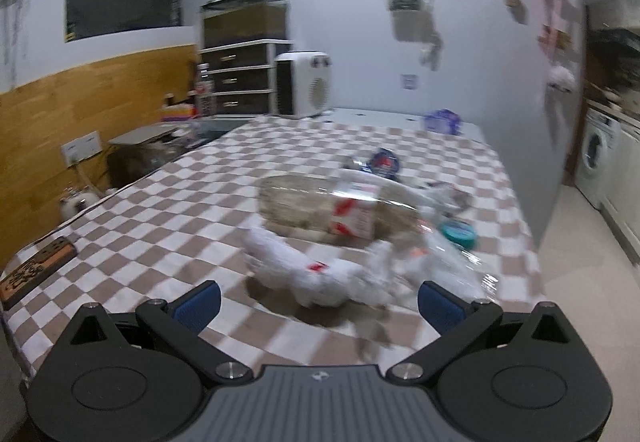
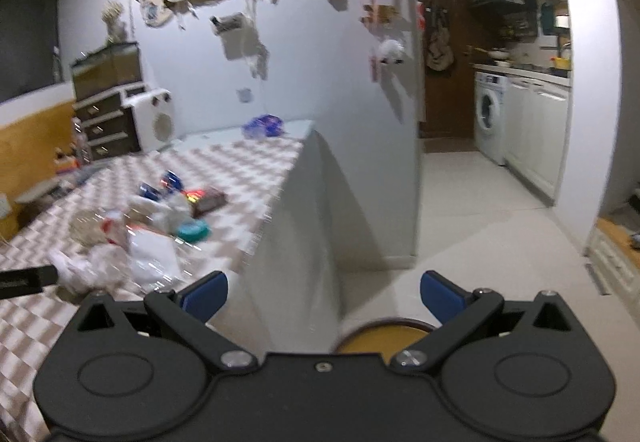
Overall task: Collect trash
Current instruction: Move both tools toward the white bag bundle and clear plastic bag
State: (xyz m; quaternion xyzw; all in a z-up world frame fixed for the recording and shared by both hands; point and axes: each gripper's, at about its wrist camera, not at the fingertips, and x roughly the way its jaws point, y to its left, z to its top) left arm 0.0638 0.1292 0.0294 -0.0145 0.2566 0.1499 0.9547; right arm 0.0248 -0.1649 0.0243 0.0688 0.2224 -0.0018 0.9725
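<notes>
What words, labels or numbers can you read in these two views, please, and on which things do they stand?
None can be read for certain.
Clear plastic bottle: red and white label, print blurred.
Crumpled white wrapper: small red mark, unreadable.
Blue round lid: red and white logo, blurred.
Orange board at the table edge: dark pattern, too blurred.

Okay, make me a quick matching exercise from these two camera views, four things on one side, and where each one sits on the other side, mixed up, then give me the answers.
Things:
1. crumpled white tissue
2. teal lid
3. power strip
4. washing machine

Places:
A. far left edge of the checkered tablecloth
B. in the kitchen area, past the wall
C. just ahead of the open left gripper
D. right side of the trash pile, near the table edge

Pairs: 1-C, 2-D, 3-A, 4-B
</notes>
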